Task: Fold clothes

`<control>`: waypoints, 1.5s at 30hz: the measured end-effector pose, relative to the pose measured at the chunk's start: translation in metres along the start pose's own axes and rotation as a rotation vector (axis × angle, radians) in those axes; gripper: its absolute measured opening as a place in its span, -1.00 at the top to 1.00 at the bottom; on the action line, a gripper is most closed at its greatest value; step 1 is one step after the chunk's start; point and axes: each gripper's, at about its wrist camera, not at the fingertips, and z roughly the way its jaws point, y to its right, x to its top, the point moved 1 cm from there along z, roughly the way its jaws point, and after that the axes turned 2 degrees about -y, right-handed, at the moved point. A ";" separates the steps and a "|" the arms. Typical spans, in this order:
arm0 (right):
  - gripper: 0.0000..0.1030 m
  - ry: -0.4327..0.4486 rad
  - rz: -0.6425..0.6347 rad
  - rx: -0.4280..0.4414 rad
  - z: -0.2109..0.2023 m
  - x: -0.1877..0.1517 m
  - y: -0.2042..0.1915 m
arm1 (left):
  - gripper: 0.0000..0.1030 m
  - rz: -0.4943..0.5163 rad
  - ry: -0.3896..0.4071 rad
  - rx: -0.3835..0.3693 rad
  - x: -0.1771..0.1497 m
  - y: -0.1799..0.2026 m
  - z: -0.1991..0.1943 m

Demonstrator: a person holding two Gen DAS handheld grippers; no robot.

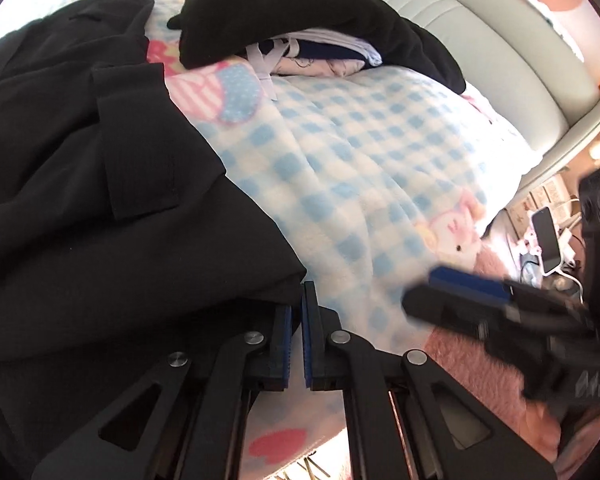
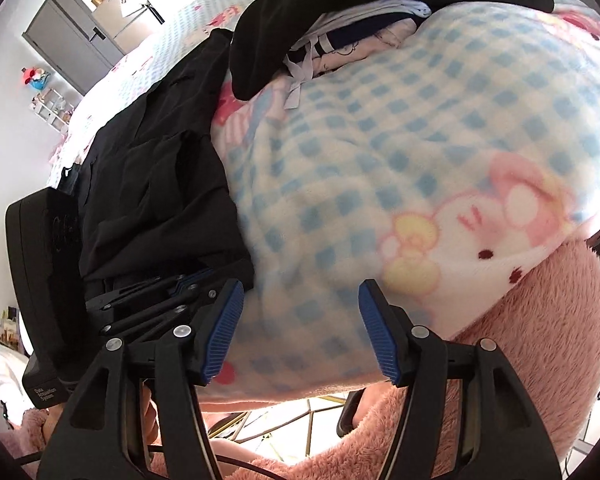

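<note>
- Where the black garment point(image 1: 80, 184) spreads over the bed's near-left part, it shows as a matte, finely ribbed dark cloth with a flat rectangular flap stitched on top and soft folds running towards the near edge
- its lower corner hangs at the bed's near edge, and the left gripper point(image 1: 297, 312) has its jaws drawn close together there, the blue ridged pads point(image 1: 287, 332) clamped on that corner of the black garment
- seen from the right wrist, the same garment point(image 2: 160, 184) lies along the left of the blanket, with the left gripper point(image 2: 196, 278) just beside the right gripper's left finger
- the right gripper point(image 2: 300, 334) stands wide, nothing between its pads, hovering over the checked blanket point(image 2: 360, 152) just right of the garment's corner and apart from it
- the blanket is fluffy fleece, pale blue and white squares with pink cartoon figures, and it carries all the clothes
- a pile of clothes point(image 1: 300, 24) sits towards the bed's far side, well apart from both grippers: a black knit piece draped over white and navy items with a white ribbon hanging out
- pink shaggy fabric point(image 2: 540, 340) hangs below the blanket at the near edge
</note>
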 end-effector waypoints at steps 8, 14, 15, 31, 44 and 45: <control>-0.12 -0.047 -0.003 0.099 0.009 0.006 -0.014 | 0.99 0.042 -0.220 -0.168 -0.031 0.007 0.025; -0.22 -0.029 -0.020 0.101 0.009 0.007 -0.014 | 0.97 0.020 -0.070 -0.156 -0.037 -0.006 -0.014; -0.22 -0.033 -0.008 0.120 0.011 0.008 -0.013 | 0.97 0.018 -0.062 -0.122 -0.036 -0.009 -0.020; 0.19 -0.096 -0.146 0.202 0.066 0.025 -0.049 | 0.56 -0.113 0.026 0.008 -0.022 -0.068 -0.038; 0.26 -0.050 -0.193 0.222 0.047 0.037 -0.067 | 0.41 -0.158 0.045 -0.075 -0.025 -0.073 -0.044; 0.26 -0.087 -0.156 0.229 0.057 0.038 -0.066 | 0.41 -0.158 0.046 -0.079 -0.024 -0.074 -0.044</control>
